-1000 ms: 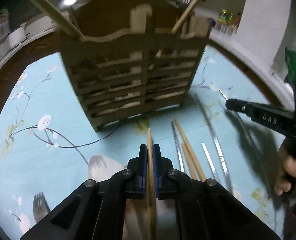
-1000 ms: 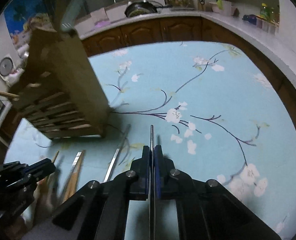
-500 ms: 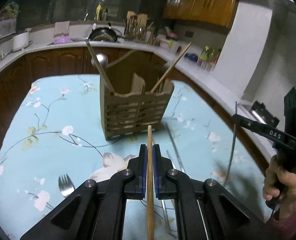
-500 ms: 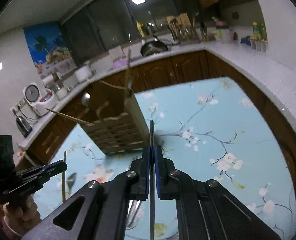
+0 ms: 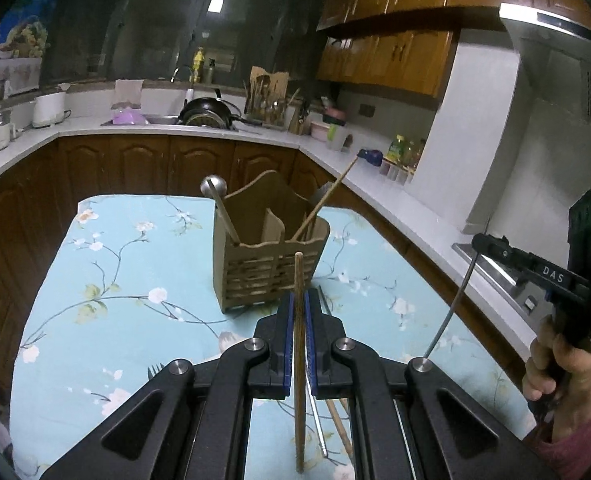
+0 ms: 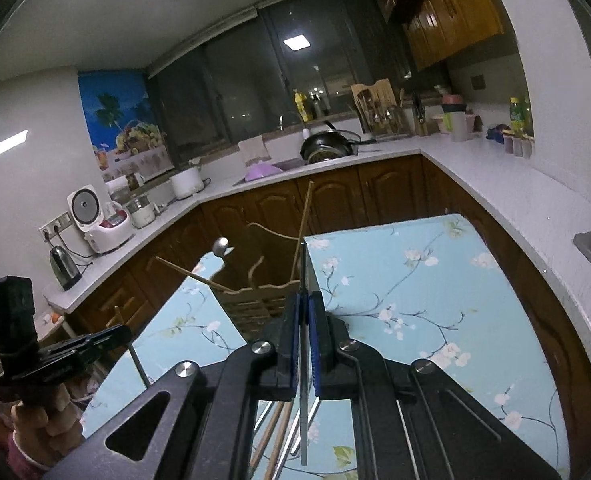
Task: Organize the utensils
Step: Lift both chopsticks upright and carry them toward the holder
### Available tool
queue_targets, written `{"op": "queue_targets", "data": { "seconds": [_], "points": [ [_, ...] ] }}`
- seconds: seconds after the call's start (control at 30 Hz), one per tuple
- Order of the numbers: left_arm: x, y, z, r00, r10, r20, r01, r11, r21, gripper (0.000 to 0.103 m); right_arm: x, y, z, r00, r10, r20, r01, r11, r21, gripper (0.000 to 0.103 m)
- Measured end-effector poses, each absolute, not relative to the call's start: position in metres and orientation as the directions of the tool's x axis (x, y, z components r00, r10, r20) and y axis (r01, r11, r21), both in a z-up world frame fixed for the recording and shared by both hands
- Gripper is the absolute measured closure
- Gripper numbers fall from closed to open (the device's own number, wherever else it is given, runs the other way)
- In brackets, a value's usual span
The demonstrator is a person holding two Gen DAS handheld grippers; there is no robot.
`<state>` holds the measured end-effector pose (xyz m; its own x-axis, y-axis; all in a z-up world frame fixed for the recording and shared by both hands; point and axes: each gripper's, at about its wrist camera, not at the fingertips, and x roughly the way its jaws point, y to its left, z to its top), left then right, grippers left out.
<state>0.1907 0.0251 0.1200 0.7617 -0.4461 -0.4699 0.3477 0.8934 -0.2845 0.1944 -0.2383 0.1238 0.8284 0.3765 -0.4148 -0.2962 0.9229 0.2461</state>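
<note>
My left gripper (image 5: 298, 305) is shut on a wooden chopstick (image 5: 298, 280) that sticks out past its fingertips, above the table and short of the wooden utensil holder (image 5: 269, 258). The holder has a metal spoon (image 5: 214, 187) and a wooden chopstick (image 5: 327, 196) leaning in it. My right gripper (image 6: 304, 306) is shut on a thin metal chopstick (image 6: 303, 268), with the holder (image 6: 251, 300) just ahead and to its left. In the left wrist view the right gripper (image 5: 491, 245) hangs at the right with that metal chopstick (image 5: 451, 308) slanting down.
The table wears a light blue floral cloth (image 5: 115, 280). Loose wooden chopsticks (image 5: 337, 412) and metal chopsticks (image 5: 317, 416) lie under my left gripper, and a fork (image 5: 155, 369) lies to its left. White counters (image 5: 375, 184) over brown cabinets ring the table. A hand (image 5: 559, 364) grips the right handle.
Both grippers have risen and pulled back from the holder, each still shut on its chopstick. The holder now looks smaller and farther off, and the kitchen beyond has come into view.
</note>
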Motion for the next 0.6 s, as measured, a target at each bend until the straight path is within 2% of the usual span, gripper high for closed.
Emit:
{"op": "queue_targets", "data": {
  "seconds": [0.6],
  "points": [
    [0.198,0.050,0.139,0.827,-0.417,-0.377,0.310,0.898,-0.312,0.100,0.205,-0.235,0.129,0.839,0.396,-0.373,-0.315,0.913,0.259,0.098]
  ]
}}
